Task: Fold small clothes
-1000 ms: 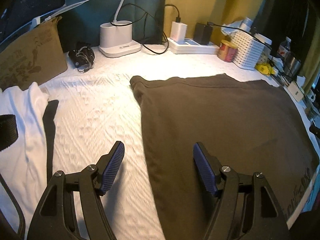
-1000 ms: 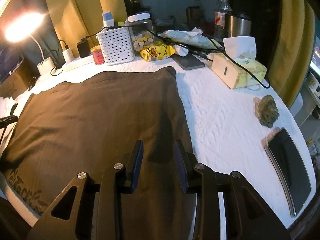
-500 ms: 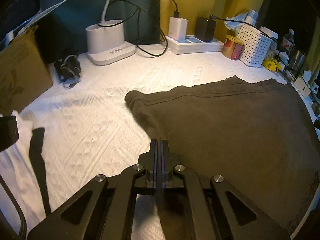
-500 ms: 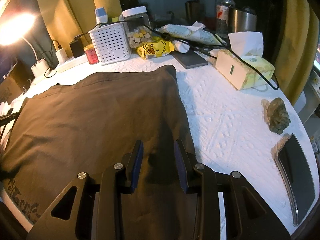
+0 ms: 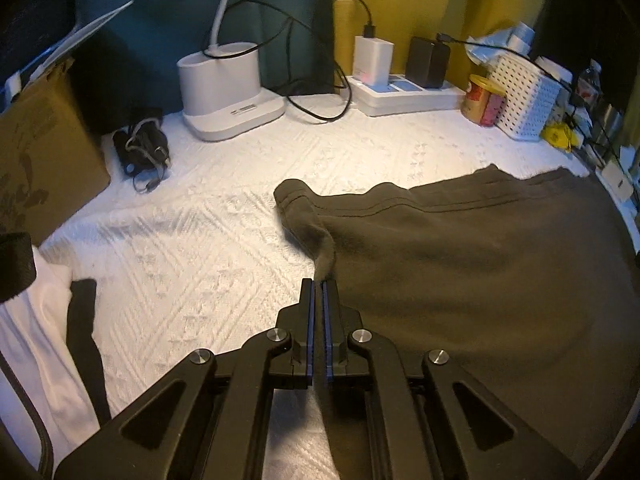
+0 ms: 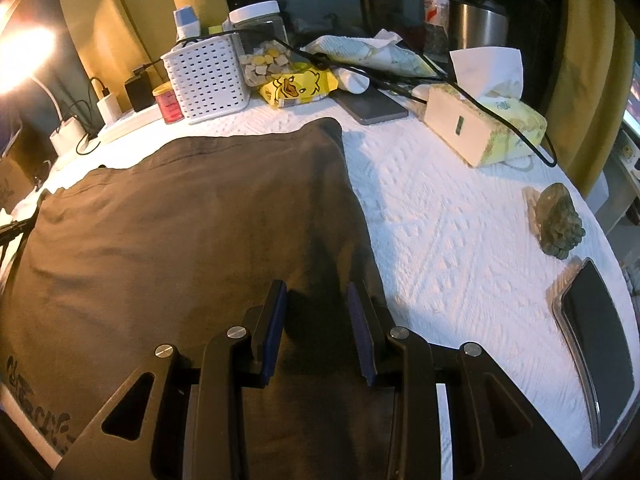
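A dark brown garment (image 5: 472, 264) lies spread on the white textured table cover (image 5: 192, 248). My left gripper (image 5: 319, 286) is shut on the garment's left edge, which rises in a pinched ridge up to the jaws. The garment's far left corner (image 5: 294, 196) is rumpled. In the right wrist view the same garment (image 6: 180, 232) lies flat, and my right gripper (image 6: 318, 304) is open over its right edge, fingers apart and holding nothing.
A white garment (image 5: 36, 336) lies at the left. At the back stand a lamp base (image 5: 228, 88), power strip (image 5: 404, 92), white basket (image 6: 206, 76), tissue box (image 6: 484, 128), a cardboard box (image 5: 36, 160). A phone (image 6: 596, 356) and a green figurine (image 6: 558, 226) lie right.
My left gripper closed on the garment's left edge and has lifted it, rumpling the far left corner. My right gripper stays open and has crept slightly forward.
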`<state>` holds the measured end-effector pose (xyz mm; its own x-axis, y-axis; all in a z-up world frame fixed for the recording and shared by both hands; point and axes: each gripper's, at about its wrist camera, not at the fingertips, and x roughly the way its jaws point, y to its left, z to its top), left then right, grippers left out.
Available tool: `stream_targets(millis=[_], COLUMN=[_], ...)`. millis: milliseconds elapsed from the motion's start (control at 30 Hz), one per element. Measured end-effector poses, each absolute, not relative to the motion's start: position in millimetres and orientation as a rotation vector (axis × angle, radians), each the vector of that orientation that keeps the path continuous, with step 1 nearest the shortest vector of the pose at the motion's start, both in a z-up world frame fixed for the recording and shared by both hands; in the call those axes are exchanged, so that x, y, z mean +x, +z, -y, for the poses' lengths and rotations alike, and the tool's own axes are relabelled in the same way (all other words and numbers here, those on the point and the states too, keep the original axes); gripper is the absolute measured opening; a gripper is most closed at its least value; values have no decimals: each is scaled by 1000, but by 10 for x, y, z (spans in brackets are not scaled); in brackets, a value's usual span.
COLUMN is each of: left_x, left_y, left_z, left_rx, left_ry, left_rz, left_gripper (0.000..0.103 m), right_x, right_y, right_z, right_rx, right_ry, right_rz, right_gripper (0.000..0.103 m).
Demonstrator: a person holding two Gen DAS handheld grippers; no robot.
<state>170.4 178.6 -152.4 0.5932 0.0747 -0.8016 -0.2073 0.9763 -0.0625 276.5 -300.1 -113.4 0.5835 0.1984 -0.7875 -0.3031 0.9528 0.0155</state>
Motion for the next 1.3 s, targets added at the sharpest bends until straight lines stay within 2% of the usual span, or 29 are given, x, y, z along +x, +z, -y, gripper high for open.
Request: stream_targets(millis=[100,133,200,233,267,300,633,667,700,767,1300], left_x=[1668,1647,1590,1545,1510,1467,1207,1186,1171,1104,614], left_y=[-1509,-1500,-1471,-1446,-1426,-1396,-1212,-1196,-1186,-1165,-1142], left_z=[-1766,-1750,-1719,-1696,-1685,-1668,-1262,-1213,-1167,-1062,-662], left_rx=[-150,-142,-137,-139,-142,-145,-144,-154,-167,-194,-162], left_ry=[187,199,203,203,204,203,122,106,91,57,31], left_rz=[-932,-934,-928,-921,-911,-895,-835,-828,-823,-811,-770], left_gripper=[4,8,26,52,73,78,80,80,80,80,80], right_x=[2767,2764,2765,2762,2752,2739,2438,2392,2338,2241,1408], right_y=[-1134,-1134,-1131,-1132,-1128,-1123,-979,-969,-959,-941,-1149], right_z=[3000,3001,3006,3008,3017,3021,3152,3174,3193,3230,3393], right_rx=[-125,-126,-129,-130,-128,-128,-119,-111,-105,-101,-52], right_ry=[294,292,290,287,285,284,275,277,278,274,283], right_rz=[-903,-903,-902,-902,-900,-898,-871,-874,-876,-874,-962], right_gripper=[34,34,38,50,55,60,62,63,72,81,82])
